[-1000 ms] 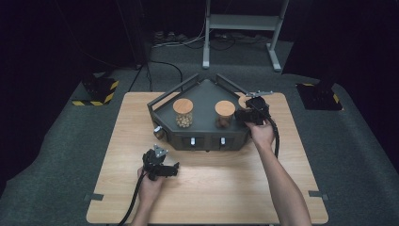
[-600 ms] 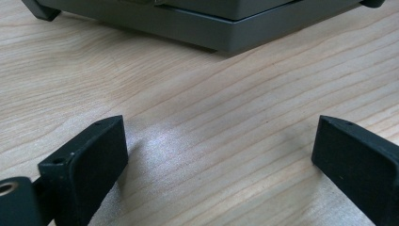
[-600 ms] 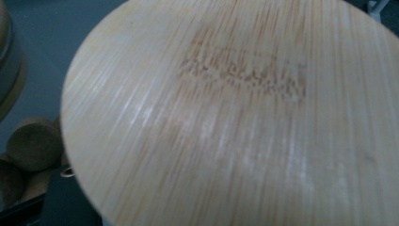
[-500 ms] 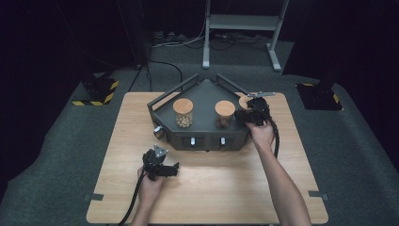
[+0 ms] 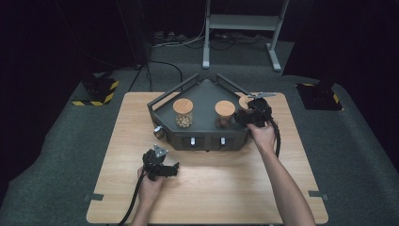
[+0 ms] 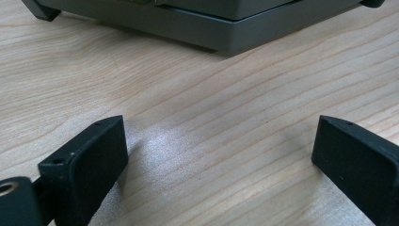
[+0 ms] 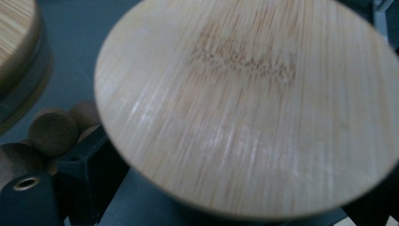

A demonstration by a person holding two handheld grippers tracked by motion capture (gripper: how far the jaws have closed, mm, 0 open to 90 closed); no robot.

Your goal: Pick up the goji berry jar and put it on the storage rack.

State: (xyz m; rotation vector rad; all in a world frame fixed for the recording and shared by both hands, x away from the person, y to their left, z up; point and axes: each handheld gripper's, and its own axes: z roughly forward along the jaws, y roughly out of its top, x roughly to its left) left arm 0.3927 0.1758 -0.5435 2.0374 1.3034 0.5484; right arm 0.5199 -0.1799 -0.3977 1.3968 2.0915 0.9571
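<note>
Moved: right gripper (image 5: pixel 250 114) jaws just opened, round bamboo jar lid (image 7: pixel 249 108) between them, unpinched
Left gripper (image 5: pixel 162 165): jaws spread, nothing held, over light wooden table (image 6: pixel 197 127)

Round bamboo-lidded jar (image 7: pixel 249 108), upright, apparently at the tray's (image 5: pixel 202 92) right corner

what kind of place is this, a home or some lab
Most likely a lab or recording studio: black surroundings, a lone wooden table on grey carpet, hazard-striped floor weights, and a metal stand with cables behind.

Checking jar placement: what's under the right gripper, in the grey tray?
A jar with a bamboo lid sits between the right gripper's jaws, which have just been opening, in the tray's right corner. The lid hides the jar's body and contents.
</note>
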